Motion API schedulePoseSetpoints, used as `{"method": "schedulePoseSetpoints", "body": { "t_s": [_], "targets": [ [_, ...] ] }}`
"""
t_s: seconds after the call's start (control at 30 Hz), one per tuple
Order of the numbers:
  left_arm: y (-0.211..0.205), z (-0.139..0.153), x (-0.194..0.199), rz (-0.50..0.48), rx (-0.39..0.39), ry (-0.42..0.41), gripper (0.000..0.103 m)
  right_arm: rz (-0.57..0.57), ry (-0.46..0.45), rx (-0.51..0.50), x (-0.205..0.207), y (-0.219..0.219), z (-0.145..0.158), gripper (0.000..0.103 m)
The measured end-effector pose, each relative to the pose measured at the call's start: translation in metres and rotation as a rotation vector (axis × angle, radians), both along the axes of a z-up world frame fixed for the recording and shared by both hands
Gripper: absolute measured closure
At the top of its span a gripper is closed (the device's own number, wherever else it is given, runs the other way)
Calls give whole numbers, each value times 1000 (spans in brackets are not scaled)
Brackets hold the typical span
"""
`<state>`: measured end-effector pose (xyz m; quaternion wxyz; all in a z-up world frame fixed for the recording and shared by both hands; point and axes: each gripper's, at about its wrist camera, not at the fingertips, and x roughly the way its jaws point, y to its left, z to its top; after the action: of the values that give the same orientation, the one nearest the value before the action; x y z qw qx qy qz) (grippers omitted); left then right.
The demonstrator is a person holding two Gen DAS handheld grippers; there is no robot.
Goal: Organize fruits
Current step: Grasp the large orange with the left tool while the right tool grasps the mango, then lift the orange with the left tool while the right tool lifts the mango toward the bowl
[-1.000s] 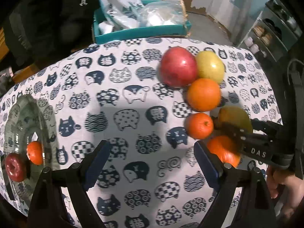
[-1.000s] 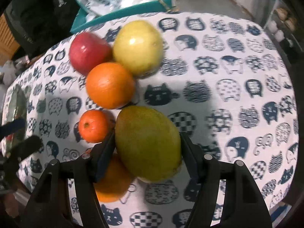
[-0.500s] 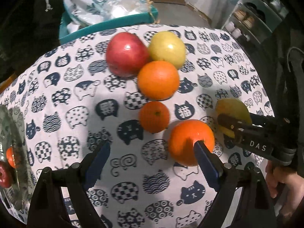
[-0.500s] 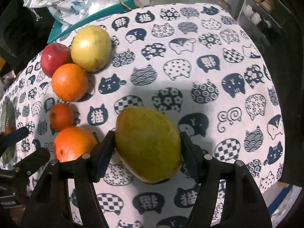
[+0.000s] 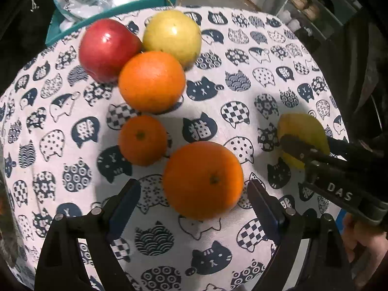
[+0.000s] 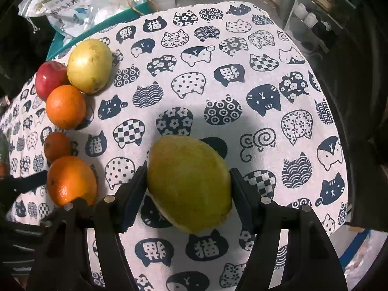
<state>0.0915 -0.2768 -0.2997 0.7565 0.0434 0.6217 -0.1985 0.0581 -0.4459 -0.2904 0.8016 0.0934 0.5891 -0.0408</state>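
Observation:
My right gripper [image 6: 189, 189] is shut on a green-yellow mango [image 6: 189, 184] and holds it over the cat-print tablecloth [image 6: 242, 77]; the mango also shows in the left wrist view [image 5: 303, 133]. My left gripper [image 5: 194, 201] is open, its jaws on either side of a large orange [image 5: 203, 179] that lies on the cloth. Beyond it lie a small mandarin [image 5: 143, 139], another orange [image 5: 152, 81], a red apple [image 5: 109, 51] and a yellow pear-like fruit [image 5: 172, 36], packed in a row.
A teal box [image 5: 116, 12] with plastic bags stands past the table's far edge. Shelves with jars [image 6: 312, 12] stand at the far right. The table edge [image 6: 339, 218] runs close on the right.
My left gripper has swung right and forward, from the plate side to the large orange. My right gripper has carried the mango right, away from the fruit row.

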Motion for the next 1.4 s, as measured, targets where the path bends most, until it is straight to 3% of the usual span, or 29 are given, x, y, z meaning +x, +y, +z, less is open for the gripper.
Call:
{"method": "schedulePoseSetpoints", "body": {
  "t_s": [0.07,0.23,0.4,0.7,1.4],
  "targets": [
    [-5,-3,-1,-9,-4,6,13,8,3,2,0,-1,0,35],
    [-12,-11,1,-30,15,12,32,7,5,25,8,2,-3,34],
    [-11,-11,0,-38,24,-12,35,7,30,41,14,1,-8,34],
    [5,2,-9,-26,47,-59,36,23,-18,6,7,11,-1,35],
    [70,94,-23,82,-18,-244,36,93,-267,-40,-5,49,100,35]
  ]
}}
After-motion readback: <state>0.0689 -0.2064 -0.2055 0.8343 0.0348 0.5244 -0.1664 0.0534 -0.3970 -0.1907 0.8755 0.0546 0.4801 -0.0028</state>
